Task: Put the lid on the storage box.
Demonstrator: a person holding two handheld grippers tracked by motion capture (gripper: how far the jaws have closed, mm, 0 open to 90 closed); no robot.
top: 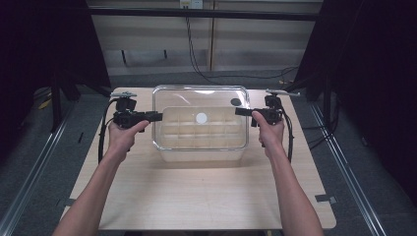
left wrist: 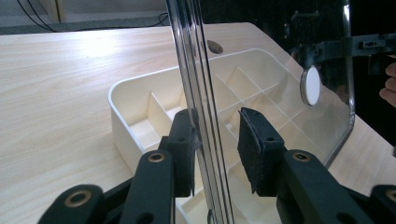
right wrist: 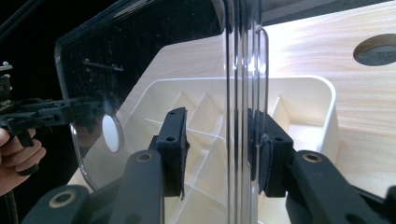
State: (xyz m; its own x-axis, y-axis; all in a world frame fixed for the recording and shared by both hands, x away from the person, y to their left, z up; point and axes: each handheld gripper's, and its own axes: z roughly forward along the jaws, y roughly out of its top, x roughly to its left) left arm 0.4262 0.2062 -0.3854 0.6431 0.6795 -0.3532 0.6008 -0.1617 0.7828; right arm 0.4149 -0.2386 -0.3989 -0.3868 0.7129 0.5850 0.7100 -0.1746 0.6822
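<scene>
A clear plastic lid (top: 196, 98) stands nearly upright over a cream box (top: 201, 153) with several compartments. A white round sticker (top: 201, 118) sits on the lid. My left gripper (top: 156, 116) straddles the lid's left edge and my right gripper (top: 240, 111) its right edge. In the left gripper view the lid's rim (left wrist: 196, 70) touches one pad of the left gripper (left wrist: 215, 149), and a gap shows at the other pad. In the right gripper view the rim (right wrist: 243, 70) lies against one pad of the right gripper (right wrist: 219, 149), well clear of the other.
The box stands mid-table on a light wooden top (top: 206, 196). A round dark hole (top: 236, 102) lies in the table behind the box, toward the right. Bare wood surrounds the box on all sides. Black curtains hang at both sides.
</scene>
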